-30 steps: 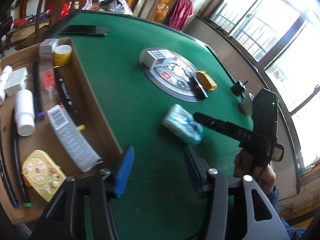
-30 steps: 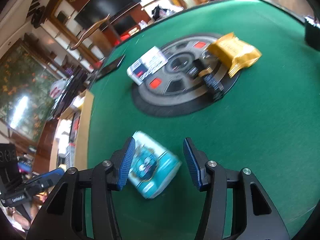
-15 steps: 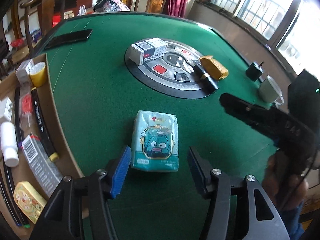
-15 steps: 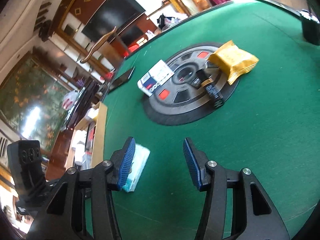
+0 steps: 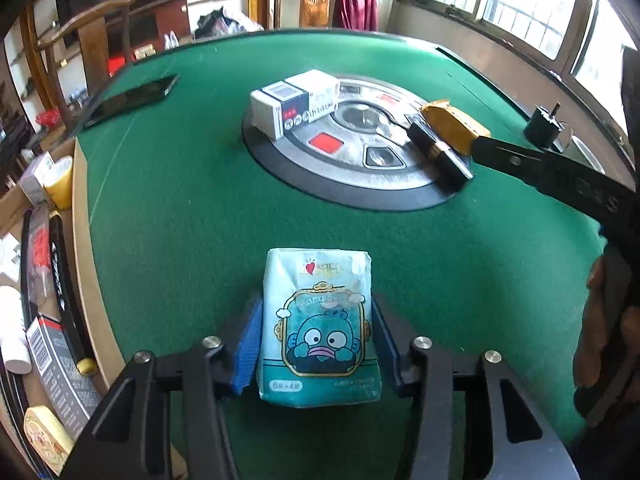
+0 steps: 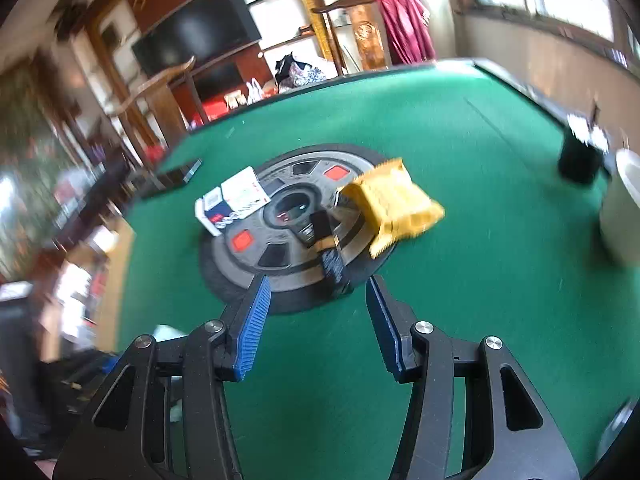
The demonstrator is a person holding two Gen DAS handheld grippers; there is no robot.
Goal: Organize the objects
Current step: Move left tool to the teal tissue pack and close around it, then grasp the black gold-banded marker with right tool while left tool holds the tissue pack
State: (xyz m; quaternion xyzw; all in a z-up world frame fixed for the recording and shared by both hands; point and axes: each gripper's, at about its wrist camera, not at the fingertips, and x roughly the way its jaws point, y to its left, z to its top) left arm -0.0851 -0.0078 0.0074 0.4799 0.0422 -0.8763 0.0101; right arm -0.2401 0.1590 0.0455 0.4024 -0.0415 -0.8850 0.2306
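Left hand-held gripper (image 5: 316, 350) closing around tissue pack (image 5: 318, 328) flat on green bench (image 5: 180, 220); pads not clearly pressing. Soft wrap may squash or slip out. Right hand-held gripper (image 6: 318, 322) apart, empty.

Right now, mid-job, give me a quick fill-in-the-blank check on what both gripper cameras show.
1. The tissue pack lies between the fingers of the ____ gripper, whose jaws are closing.
2. The right gripper holds ____.
3. The table has a ____ felt top.
4. The snack packet is ____ in colour.

Missing words: left; nothing; green; yellow
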